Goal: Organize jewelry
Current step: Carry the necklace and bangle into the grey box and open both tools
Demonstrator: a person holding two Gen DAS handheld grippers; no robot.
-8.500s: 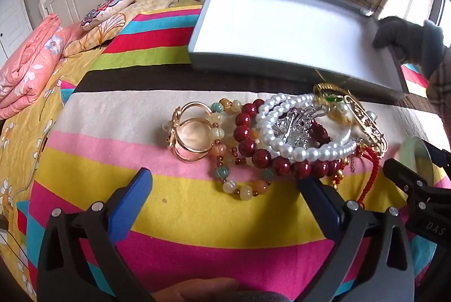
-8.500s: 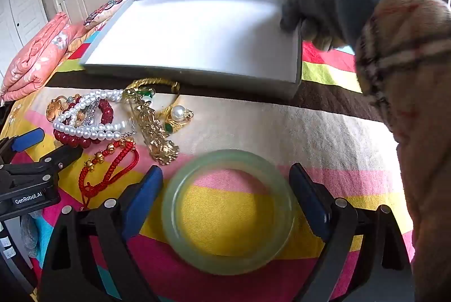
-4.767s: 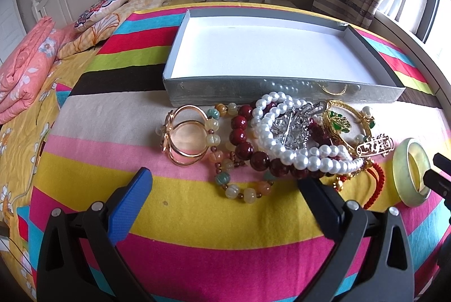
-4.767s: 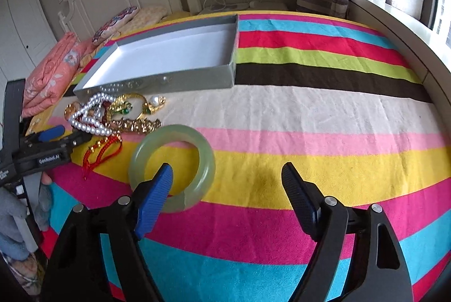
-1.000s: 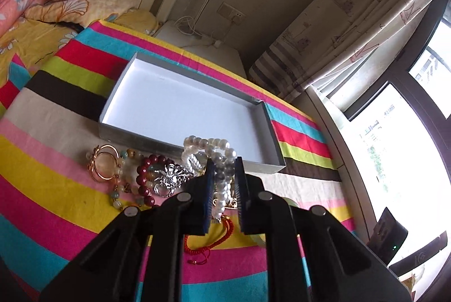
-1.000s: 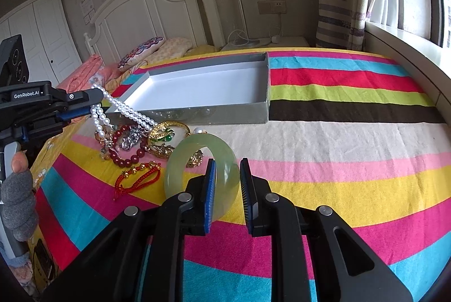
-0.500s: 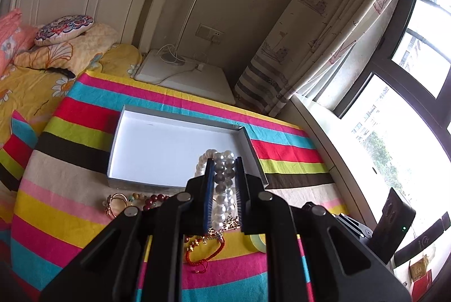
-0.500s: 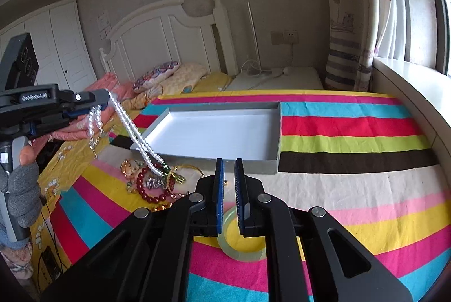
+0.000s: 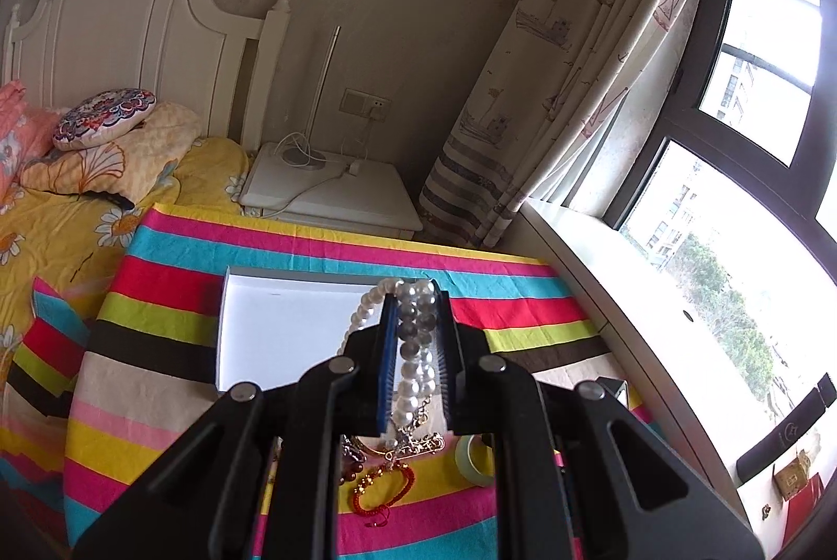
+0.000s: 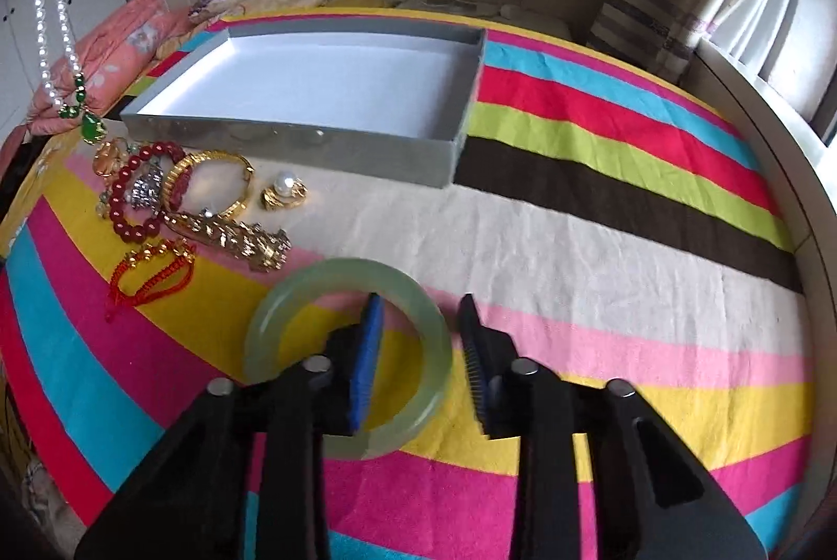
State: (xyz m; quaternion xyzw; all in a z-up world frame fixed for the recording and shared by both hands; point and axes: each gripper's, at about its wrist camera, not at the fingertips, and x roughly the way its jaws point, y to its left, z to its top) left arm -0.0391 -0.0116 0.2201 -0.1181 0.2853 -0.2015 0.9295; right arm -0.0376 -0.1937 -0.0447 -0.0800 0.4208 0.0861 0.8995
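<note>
High over the striped cloth, my left gripper [image 9: 413,298] is shut on a white pearl necklace [image 9: 413,351]. In the right wrist view the necklace [image 10: 52,11] hangs at the far left, its green pendant [image 10: 91,128] clear of the jewelry pile. A pale green jade bangle [image 10: 293,298] lies flat on the cloth. My right gripper [image 10: 418,309] straddles its right rim, one finger inside the ring and one outside. Its jaws are opening and the pads do not press the rim. The empty grey tray [image 10: 293,141] lies behind the pile.
Left of the bangle lie a red bead bracelet [image 10: 131,204], a gold bangle [image 10: 238,173], a pearl ring [image 10: 282,191], a gold chain bracelet [image 10: 235,241] and a red cord bracelet [image 10: 151,270]. Pillows [image 10: 131,47] sit at the far left, a window sill [image 9: 601,298] to the right.
My left gripper has risen and lifted the pearl necklace off the pile. My right gripper has come down onto the bangle, and its jaws stand wider than half a second ago.
</note>
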